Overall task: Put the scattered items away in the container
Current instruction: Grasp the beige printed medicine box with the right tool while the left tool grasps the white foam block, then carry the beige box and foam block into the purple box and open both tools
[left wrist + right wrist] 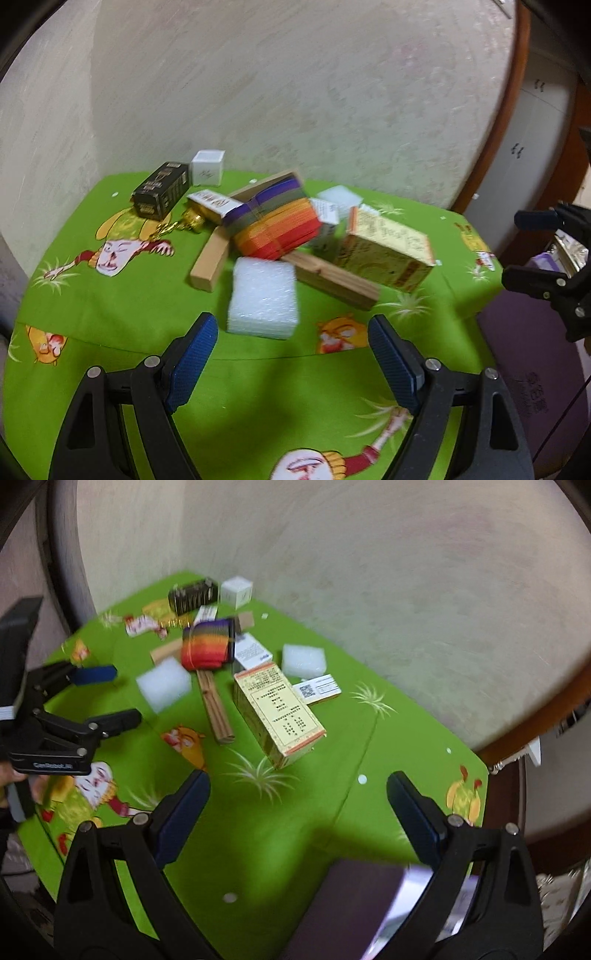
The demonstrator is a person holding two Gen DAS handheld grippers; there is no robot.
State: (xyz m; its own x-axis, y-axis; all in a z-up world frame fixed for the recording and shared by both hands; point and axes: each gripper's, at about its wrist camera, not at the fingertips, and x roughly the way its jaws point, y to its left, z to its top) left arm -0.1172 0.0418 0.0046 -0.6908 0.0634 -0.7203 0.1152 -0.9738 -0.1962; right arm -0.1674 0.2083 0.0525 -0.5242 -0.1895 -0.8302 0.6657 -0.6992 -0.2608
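A dark purple box (354, 904), probably the container, shows blurred at the table's near edge; its contents cannot be made out. Scattered on the green cloth (110, 314): white foam block (263, 299), rainbow striped bundle (277, 229) lying on wooden strips (332, 278), yellow carton (388, 254), black box (160, 188), white cube (207, 167). Left gripper (291, 360) and right gripper (297, 812) are both released, grasping nothing.
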